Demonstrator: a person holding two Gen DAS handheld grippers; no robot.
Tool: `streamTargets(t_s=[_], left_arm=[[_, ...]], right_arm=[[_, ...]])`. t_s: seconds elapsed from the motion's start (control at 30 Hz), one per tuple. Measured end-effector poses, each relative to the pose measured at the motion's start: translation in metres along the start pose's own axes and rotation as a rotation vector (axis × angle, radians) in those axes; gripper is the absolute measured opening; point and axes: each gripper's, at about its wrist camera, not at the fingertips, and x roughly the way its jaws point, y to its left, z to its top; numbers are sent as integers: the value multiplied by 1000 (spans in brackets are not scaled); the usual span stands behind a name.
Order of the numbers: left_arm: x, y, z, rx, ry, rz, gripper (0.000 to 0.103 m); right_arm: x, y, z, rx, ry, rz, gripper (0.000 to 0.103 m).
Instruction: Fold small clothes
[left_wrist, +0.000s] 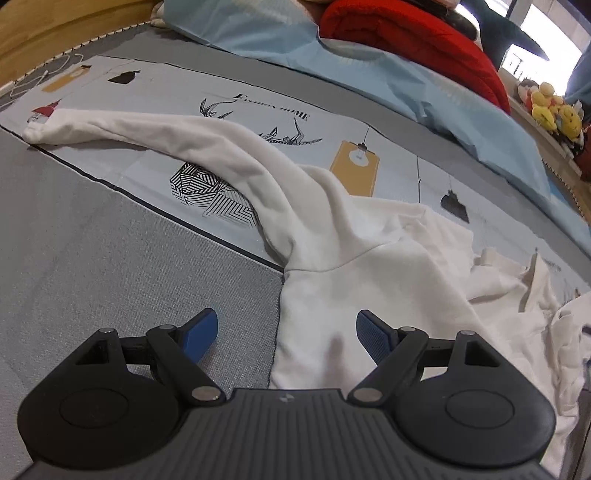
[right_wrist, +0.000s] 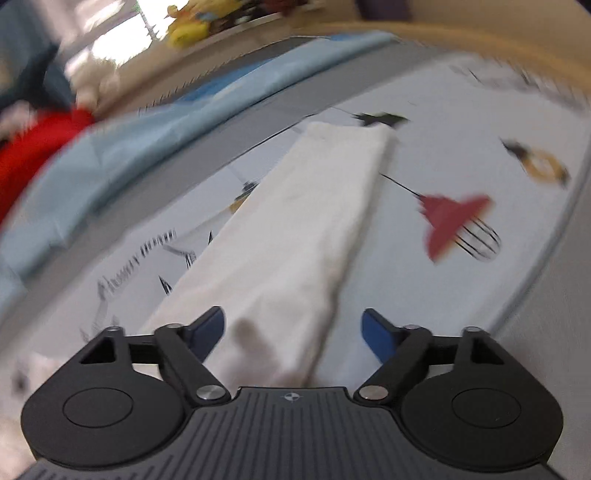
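Note:
A white long-sleeved garment (left_wrist: 369, 266) lies on a bed. In the left wrist view one sleeve (left_wrist: 155, 129) stretches away to the far left and the body is crumpled at the right. My left gripper (left_wrist: 286, 332) is open just above the garment's left edge, holding nothing. In the blurred right wrist view the other white sleeve (right_wrist: 295, 229) runs straight away from me, its cuff at the far end. My right gripper (right_wrist: 293, 328) is open and straddles the near part of this sleeve.
The bed has a grey mat (left_wrist: 92, 258) and a pale printed sheet (left_wrist: 258, 122). A light blue pillow (left_wrist: 369, 74), a red blanket (left_wrist: 417, 40) and plush toys (left_wrist: 554, 110) lie at the far side. A wooden frame (right_wrist: 480, 37) borders the bed.

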Motion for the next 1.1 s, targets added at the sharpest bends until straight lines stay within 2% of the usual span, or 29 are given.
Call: streamTargets(t_s=[0.03,0.07,0.1,0.13,0.2,0.3,0.37,0.4,0.43,0.47,0.5,0.57,0.63,0.7,0.73,0.8,0.87,0.93,0.97,1.03,1.1], left_arm=[[2,-1,0,6,2,11,86],[3,-1,0,7,4,17,86],[5,-1,1,6,7,20,86],[6,0,1,4,9,21,86],[7,1,1,6,8,21,86],[7,1,2,18,5,29,86],[6,1,1,19,4,25,86],[5,1,1,19,1,25,86],[4,1,1,18,-4,23,86],[2,1,2,17,-10,23,86],[-1,1,2,18,-21,26,86],[-8,0,7,23,-47,31,86],[-13,-3,17,22,-74,26,86],[-8,-12,37,25,-80,13,86],[-4,-19,48,38,-81,1,86],[10,-41,69,100,-64,-14,86],[23,-69,85,175,-42,-16,86],[36,-100,95,257,-36,-30,86],[44,-116,98,301,-27,-47,87],[63,-142,103,379,1,-71,89],[84,-164,103,451,27,-34,89]], right_arm=[[6,10,0,-43,-17,-12,77],[10,18,0,-93,-39,-23,34],[12,24,1,-145,-57,-59,6],[15,27,3,-184,-66,-95,6],[16,16,12,-143,-86,-135,6],[15,-15,18,-101,-133,-384,6],[11,-45,19,-35,-150,-432,7],[5,-57,19,-18,-160,-440,11],[2,-65,19,-13,-160,-447,16],[0,-72,19,-9,-152,-450,37],[-4,-78,19,-1,-145,-466,62],[-11,-85,19,12,-116,-526,79],[-25,-93,20,35,-98,-536,79],[-49,-93,18,54,-126,-484,78],[-62,-89,18,41,-144,-423,77],[-83,-72,15,-47,-168,-327,77],[-99,-45,10,-151,-211,-322,77],[-117,-20,4,-193,-270,-278,79],[-125,-8,2,-197,-294,-214,80],[-128,27,1,-260,-281,10,81],[-109,67,0,-391,-168,244,82]])
